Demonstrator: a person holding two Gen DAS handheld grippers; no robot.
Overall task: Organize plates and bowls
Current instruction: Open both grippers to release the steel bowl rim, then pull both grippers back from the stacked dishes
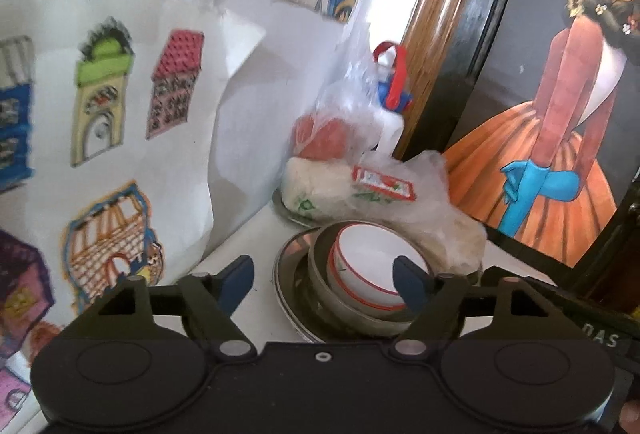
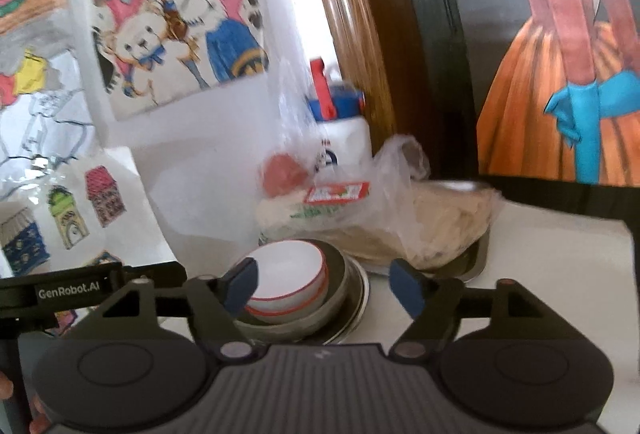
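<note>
While both grippers [image 1: 324, 284] [image 2: 325, 286] gape empty: red-rimmed bowl [image 1: 374, 274] just beyond them.

"GenRobot.AI" stands on the left gripper's black bar [image 2: 68, 293]; other labels are too blurred.

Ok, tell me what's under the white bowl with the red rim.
The white bowl sits nested in a metal bowl, which rests on a steel plate on the white surface. The metal bowl's bottom and the plate's middle are covered, so anything between them cannot be seen.
</note>
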